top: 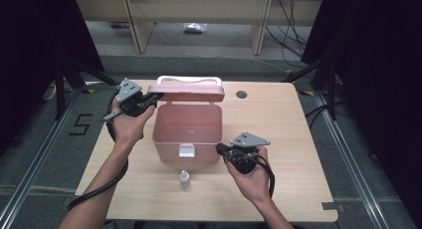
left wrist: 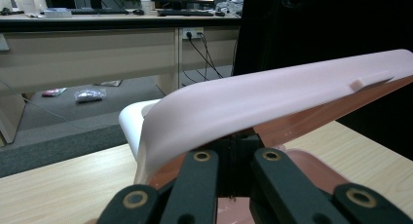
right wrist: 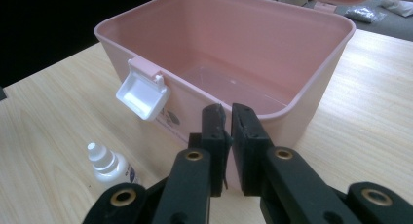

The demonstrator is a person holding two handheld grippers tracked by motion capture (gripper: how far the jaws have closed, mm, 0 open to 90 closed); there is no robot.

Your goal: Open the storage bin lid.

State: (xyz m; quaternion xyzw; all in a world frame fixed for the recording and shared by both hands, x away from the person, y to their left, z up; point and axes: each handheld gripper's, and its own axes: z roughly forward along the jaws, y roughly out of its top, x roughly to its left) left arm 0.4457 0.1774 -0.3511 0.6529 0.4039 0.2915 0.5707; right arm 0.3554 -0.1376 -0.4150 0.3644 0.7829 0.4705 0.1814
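L gripper clamped on lid; a slip drops it shut. R gripper, jaws barely apart, empty, beside box w/ bottle unpicked.

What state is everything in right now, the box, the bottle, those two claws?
Box: open, empty.
Lid: raised, held by the left claw.
Latch: undone.
Bottle: upright, capped, on the table.
Right claw: nearly shut, holding nothing, beside the box.
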